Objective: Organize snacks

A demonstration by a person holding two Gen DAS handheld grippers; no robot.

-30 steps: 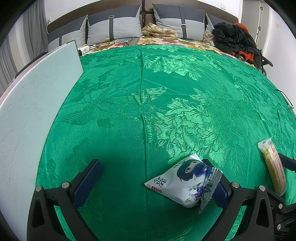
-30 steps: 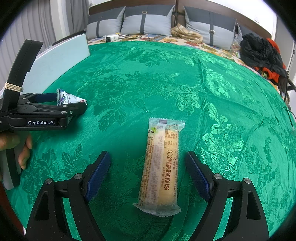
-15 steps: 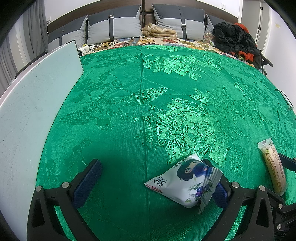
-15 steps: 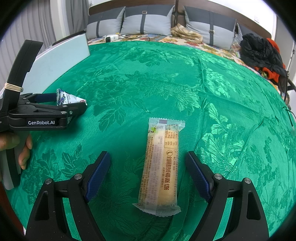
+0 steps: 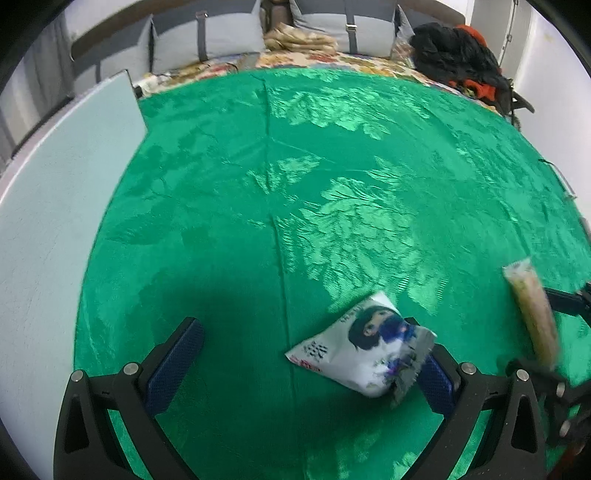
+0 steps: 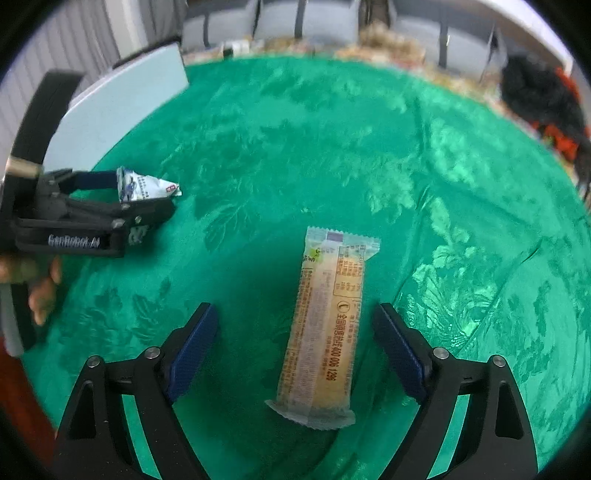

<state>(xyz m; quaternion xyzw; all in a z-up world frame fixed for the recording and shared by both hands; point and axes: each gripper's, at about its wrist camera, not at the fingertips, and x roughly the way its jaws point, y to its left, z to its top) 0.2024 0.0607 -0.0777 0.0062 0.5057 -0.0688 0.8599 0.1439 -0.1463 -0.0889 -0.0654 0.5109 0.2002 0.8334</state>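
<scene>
A white snack packet with a cartoon face (image 5: pixel 364 352) lies on the green cloth, its sealed end against the right finger of my open left gripper (image 5: pixel 306 358). It also shows in the right wrist view (image 6: pixel 146 186), beside the left gripper (image 6: pixel 122 206). A long tan snack bar in clear wrap (image 6: pixel 327 325) lies on the cloth between the wide-open fingers of my right gripper (image 6: pixel 299 350), touching neither. The bar shows blurred at the right edge of the left wrist view (image 5: pixel 532 315).
A green patterned cloth (image 5: pixel 332 184) covers the table. A pale blue board (image 5: pixel 55 206) stands along the left side. Grey cushions (image 5: pixel 221 33) and a dark heap of clothes (image 5: pixel 458 55) lie beyond the far edge.
Both views have shifted and gone slightly blurred, so both grippers are moving. The packet and the bar keep their places relative to the fingers. Both grippers remain open.
</scene>
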